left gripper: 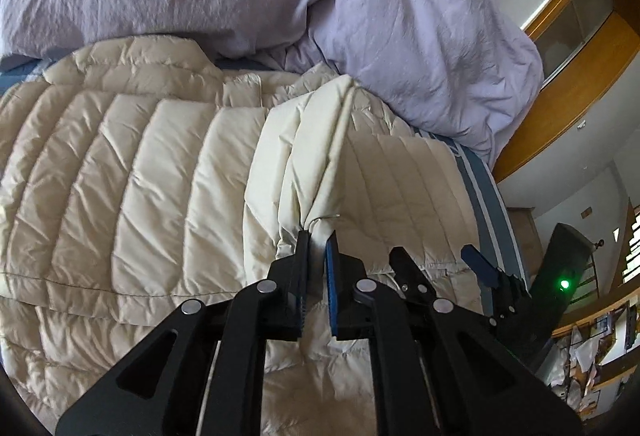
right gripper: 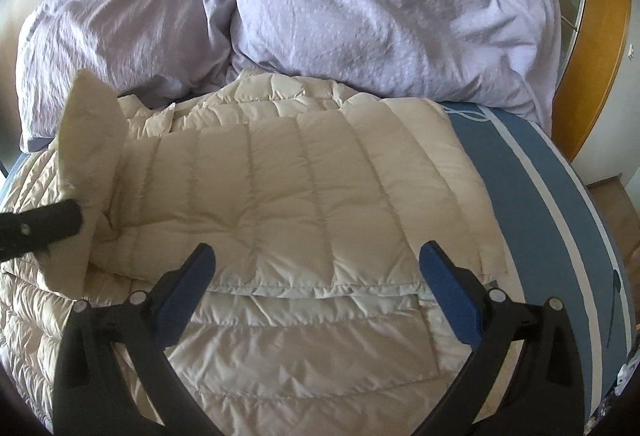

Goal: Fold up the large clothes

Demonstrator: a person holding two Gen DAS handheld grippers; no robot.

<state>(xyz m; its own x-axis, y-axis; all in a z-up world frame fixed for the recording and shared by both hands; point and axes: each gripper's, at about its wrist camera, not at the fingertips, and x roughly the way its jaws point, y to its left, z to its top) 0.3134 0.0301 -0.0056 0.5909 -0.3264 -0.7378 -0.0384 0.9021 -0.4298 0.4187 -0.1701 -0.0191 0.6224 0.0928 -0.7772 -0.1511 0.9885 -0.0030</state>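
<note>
A cream quilted down jacket (left gripper: 140, 172) lies spread on the bed; it also fills the middle of the right wrist view (right gripper: 304, 196). My left gripper (left gripper: 319, 236) is shut on a raised fold of the jacket's edge and lifts it off the rest. In the right wrist view the left gripper's finger (right gripper: 40, 226) shows at the left edge with the lifted flap (right gripper: 92, 124) standing above it. My right gripper (right gripper: 316, 260) is open and empty, low over the jacket's folded panel near its hem. It shows to the right in the left wrist view (left gripper: 436, 260).
A rumpled lavender duvet (right gripper: 360, 8) is heaped at the far side of the bed. The blue sheet with white stripes (right gripper: 532, 172) is bare to the right of the jacket. A wooden wardrobe (left gripper: 568, 48) stands beyond the bed's right edge.
</note>
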